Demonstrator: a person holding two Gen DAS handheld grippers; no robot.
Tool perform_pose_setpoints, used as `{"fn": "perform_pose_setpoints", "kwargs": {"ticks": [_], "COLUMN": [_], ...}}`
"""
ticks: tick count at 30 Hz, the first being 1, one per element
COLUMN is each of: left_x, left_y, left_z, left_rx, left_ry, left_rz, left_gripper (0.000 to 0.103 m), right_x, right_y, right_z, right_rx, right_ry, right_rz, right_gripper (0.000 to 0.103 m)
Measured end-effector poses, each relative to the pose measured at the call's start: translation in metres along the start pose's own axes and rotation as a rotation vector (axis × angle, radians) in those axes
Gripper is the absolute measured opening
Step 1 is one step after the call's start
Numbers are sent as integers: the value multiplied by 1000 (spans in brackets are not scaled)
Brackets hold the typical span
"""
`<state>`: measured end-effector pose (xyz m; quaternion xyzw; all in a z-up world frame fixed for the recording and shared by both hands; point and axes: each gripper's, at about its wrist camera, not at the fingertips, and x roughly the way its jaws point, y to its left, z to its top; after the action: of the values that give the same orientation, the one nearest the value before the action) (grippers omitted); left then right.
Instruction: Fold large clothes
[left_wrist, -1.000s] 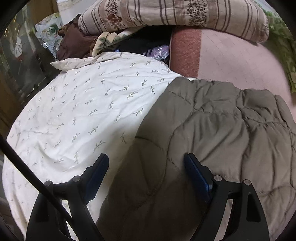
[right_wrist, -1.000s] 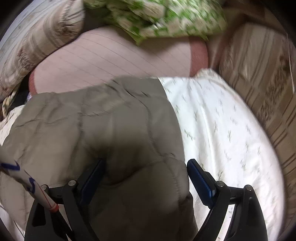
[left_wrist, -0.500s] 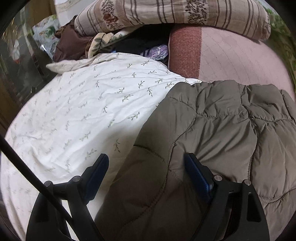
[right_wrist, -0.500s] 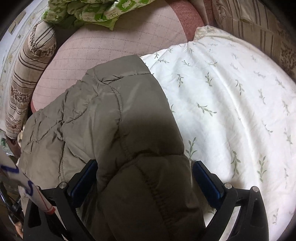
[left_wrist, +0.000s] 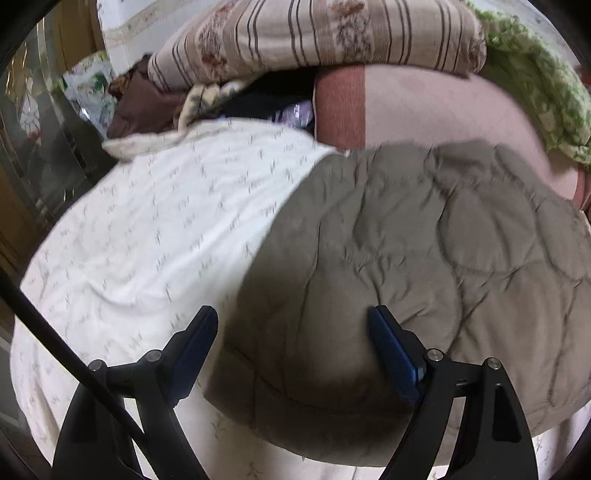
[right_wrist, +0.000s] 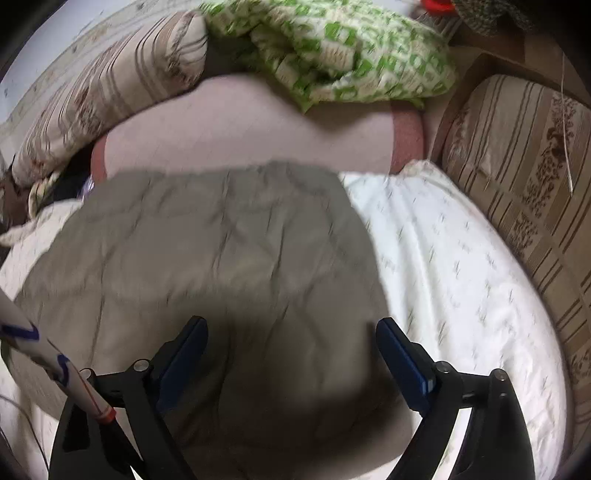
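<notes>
An olive-grey quilted puffer jacket (left_wrist: 424, 251) lies folded into a compact block on a white leaf-print sheet (left_wrist: 155, 229). It also shows in the right wrist view (right_wrist: 221, 251). My left gripper (left_wrist: 293, 325) is open over the jacket's near left edge, with nothing between its blue pads. My right gripper (right_wrist: 291, 332) is open over the jacket's near right part, with nothing held. Both views are blurred by motion.
A pink quilted mattress pad (left_wrist: 443, 110) lies behind the jacket. A striped floral duvet (left_wrist: 314, 33) and a green-patterned blanket (right_wrist: 351, 48) are piled at the back. A striped cushion (right_wrist: 524, 166) stands at the right. Dark clothes (left_wrist: 140, 107) lie at the back left.
Both grippers have pulled back and up from the jacket, still open. The right view has swung from looking down on the jacket's end to facing its whole width.
</notes>
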<state>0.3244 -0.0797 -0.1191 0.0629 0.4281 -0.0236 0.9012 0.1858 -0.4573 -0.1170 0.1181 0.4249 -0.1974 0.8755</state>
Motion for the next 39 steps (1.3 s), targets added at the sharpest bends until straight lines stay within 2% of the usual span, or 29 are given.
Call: {"fn": "perform_pose_setpoints", "kwargs": {"ticks": [4, 7, 13, 20, 24, 31, 36, 39], "left_x": [-6, -27, -83, -144, -161, -151, -112, -80], "left_y": [0, 3, 8, 15, 22, 30, 34, 41], "left_z": [2, 1, -16, -31, -36, -37, -25, -12], "left_rx": [-8, -23, -41, -24, -16, -23, -43, -89], "left_ry": [4, -8, -54, -134, -162, -146, -85, -38], "left_rz": [-11, -54, -112, -117, -108, -92, -95, -121], "left_gripper": [84, 84, 84, 84, 84, 84, 84, 84], "right_x": [19, 15, -17, -67, -87, -91, -74, -55], "right_y": [-1, -2, -8, -25, -37, -47, -52, -62], "right_z": [-7, -2, -7, -29, -38, -46, -46, -45], "right_rx": [25, 38, 56, 103, 121, 150, 198, 264], "right_ry": [24, 38, 20, -5, -22, -21, -13, -6], "right_rz": [-21, -23, 11, 43, 34, 16, 17, 34], "right_gripper": [94, 94, 94, 94, 94, 94, 94, 94]}}
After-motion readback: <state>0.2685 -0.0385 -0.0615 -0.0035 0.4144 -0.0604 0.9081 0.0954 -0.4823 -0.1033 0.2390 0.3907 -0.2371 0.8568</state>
